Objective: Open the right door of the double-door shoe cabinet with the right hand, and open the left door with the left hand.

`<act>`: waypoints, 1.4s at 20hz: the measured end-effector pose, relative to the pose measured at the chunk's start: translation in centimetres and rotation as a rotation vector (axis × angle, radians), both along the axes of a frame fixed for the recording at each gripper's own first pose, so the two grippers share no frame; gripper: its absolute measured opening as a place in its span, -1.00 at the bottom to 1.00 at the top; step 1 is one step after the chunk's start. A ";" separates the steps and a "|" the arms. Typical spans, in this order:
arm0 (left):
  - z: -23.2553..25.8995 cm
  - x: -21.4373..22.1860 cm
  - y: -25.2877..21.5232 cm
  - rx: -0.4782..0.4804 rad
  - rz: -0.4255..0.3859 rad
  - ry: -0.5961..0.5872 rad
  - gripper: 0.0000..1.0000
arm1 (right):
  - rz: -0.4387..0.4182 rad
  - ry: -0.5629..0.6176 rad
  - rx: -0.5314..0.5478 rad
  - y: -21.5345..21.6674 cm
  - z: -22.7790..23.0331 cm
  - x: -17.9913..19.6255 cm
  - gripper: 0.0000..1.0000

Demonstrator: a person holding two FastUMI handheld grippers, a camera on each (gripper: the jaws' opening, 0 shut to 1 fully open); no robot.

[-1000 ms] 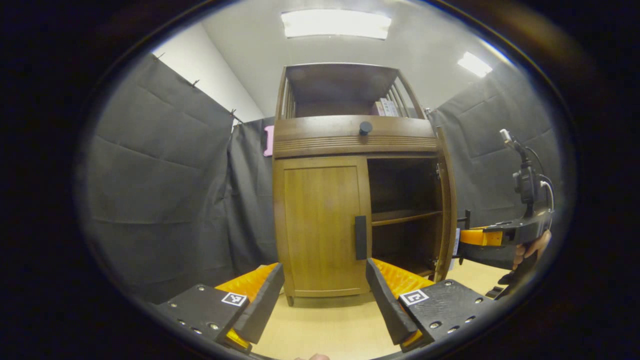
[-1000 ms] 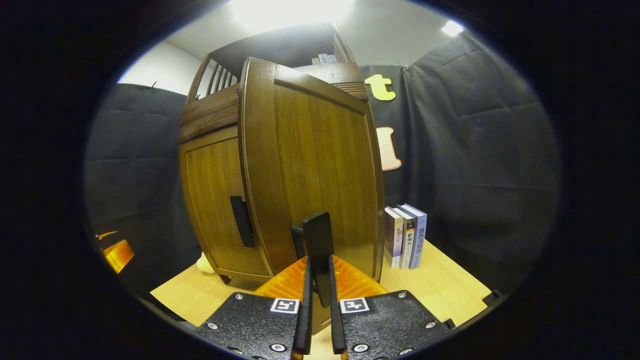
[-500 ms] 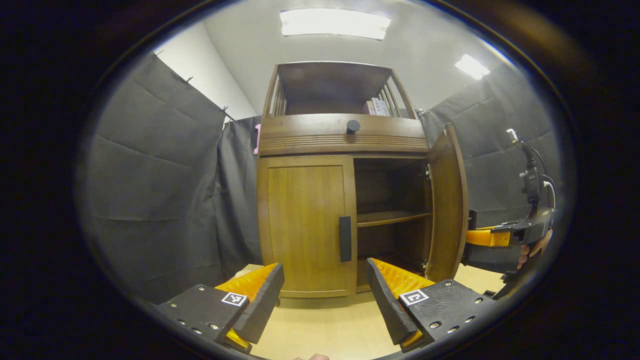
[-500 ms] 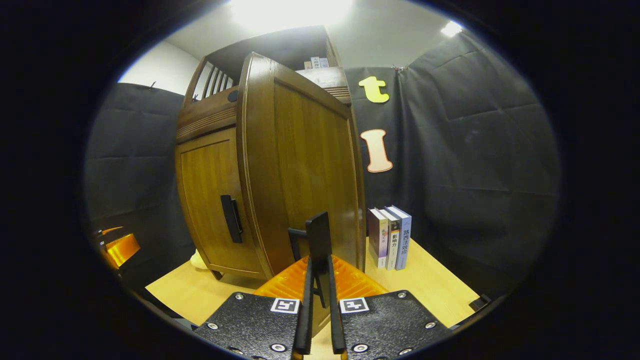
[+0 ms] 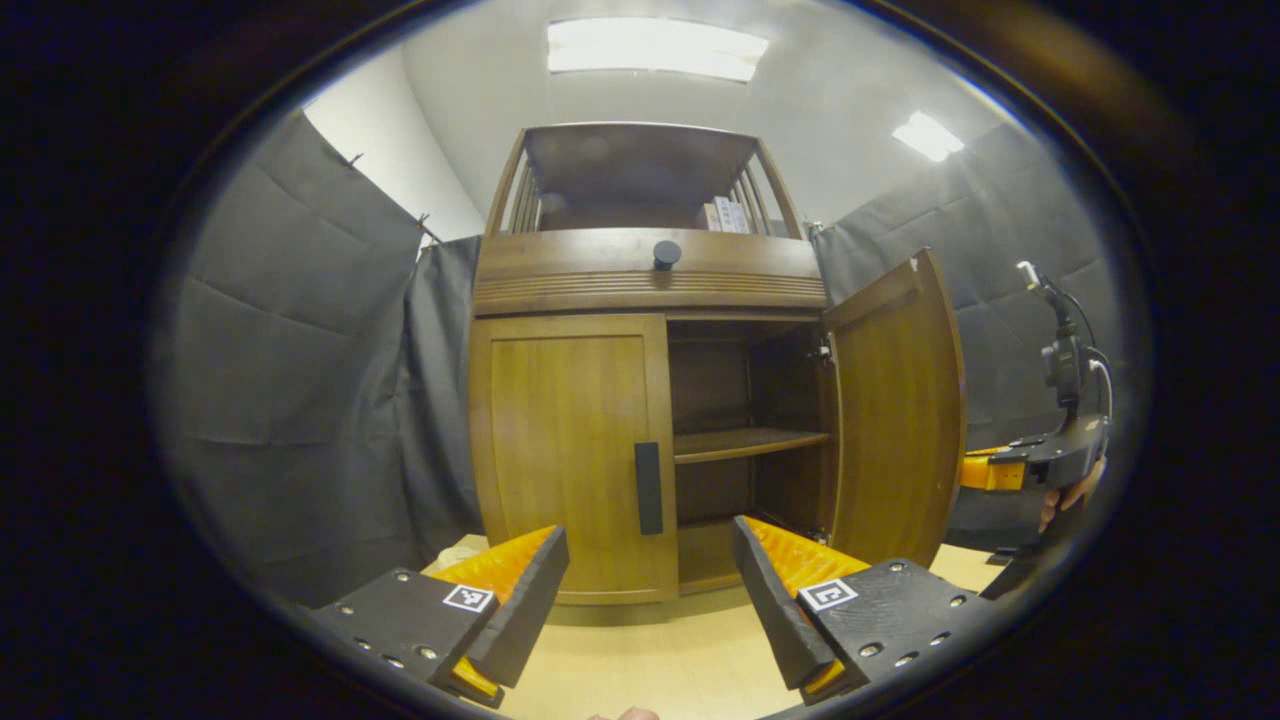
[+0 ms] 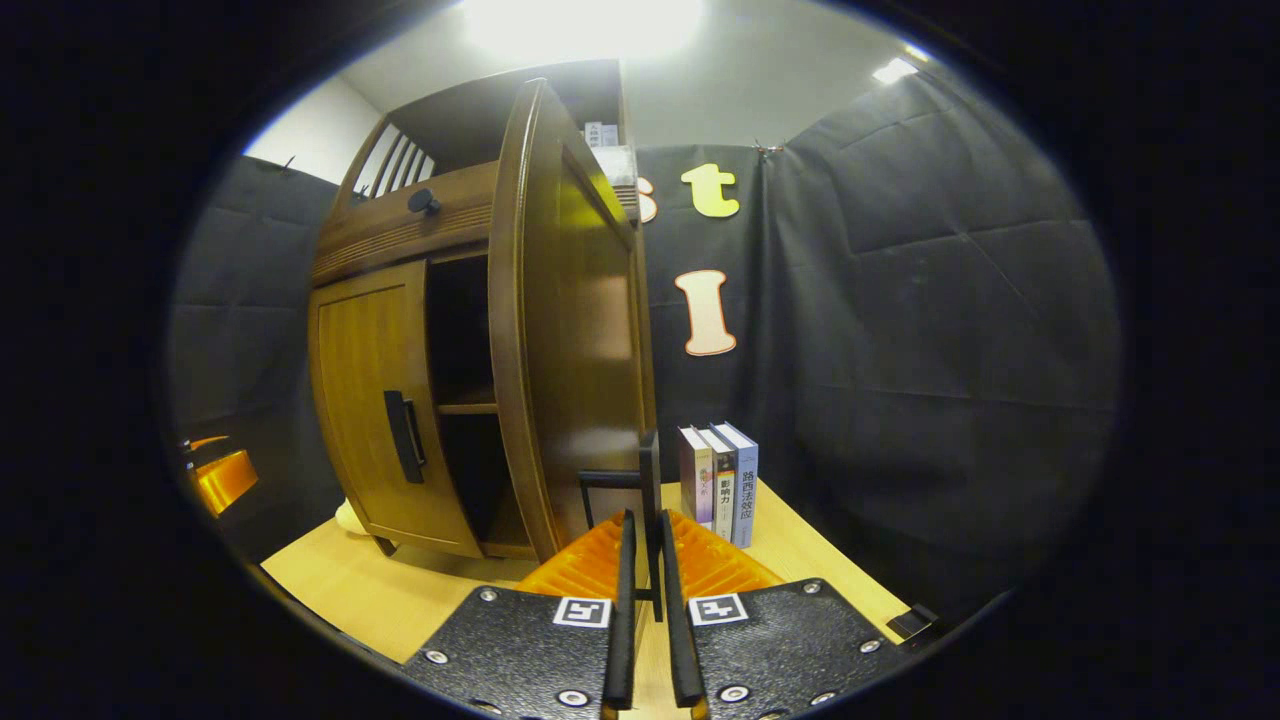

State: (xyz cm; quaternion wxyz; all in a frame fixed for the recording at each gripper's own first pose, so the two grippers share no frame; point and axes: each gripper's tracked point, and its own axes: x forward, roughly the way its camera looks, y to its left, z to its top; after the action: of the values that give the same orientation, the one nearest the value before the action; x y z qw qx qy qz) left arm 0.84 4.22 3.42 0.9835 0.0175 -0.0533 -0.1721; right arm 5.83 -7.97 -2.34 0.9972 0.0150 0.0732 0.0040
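Observation:
The wooden shoe cabinet (image 5: 640, 280) stands straight ahead in the left gripper view. Its left door (image 5: 565, 450) is closed, with a black vertical handle (image 5: 648, 488) at its inner edge. My left gripper (image 5: 645, 610) hangs open just in front of and below that handle, holding nothing. The right door (image 5: 895, 420) stands swung wide, baring a shelf (image 5: 745, 443). In the right gripper view my right gripper (image 6: 648, 610) is shut on the right door's black handle (image 6: 651, 480), with the right door (image 6: 580, 340) seen nearly edge-on. The right gripper (image 5: 1030, 462) and a hand (image 5: 1065, 495) appear beyond the open door.
Three books (image 6: 722, 480) stand upright on the light wooden tabletop (image 6: 400, 590) behind the open door. A round black drawer knob (image 5: 666, 253) sits above the doors. More books (image 5: 722, 215) stand on the top shelf. Black cloth walls close in both sides.
The right door has swung much wider, pulled by the right gripper, and the inside shelf now shows. The left gripper's view has shifted right, so the left door's handle sits centred between its fingers.

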 end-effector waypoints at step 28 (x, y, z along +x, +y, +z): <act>2.4 25.7 -5.3 0.009 0.007 -0.024 0.99 | -0.167 -0.113 -0.081 -6.3 5.4 -11.0 0.91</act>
State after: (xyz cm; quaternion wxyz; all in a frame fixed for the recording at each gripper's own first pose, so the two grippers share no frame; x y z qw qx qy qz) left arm 26.56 -1.12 5.77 0.9833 0.0244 -0.0641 -0.1685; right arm -5.22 -14.30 3.03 0.9964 -0.0197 0.0155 -0.0811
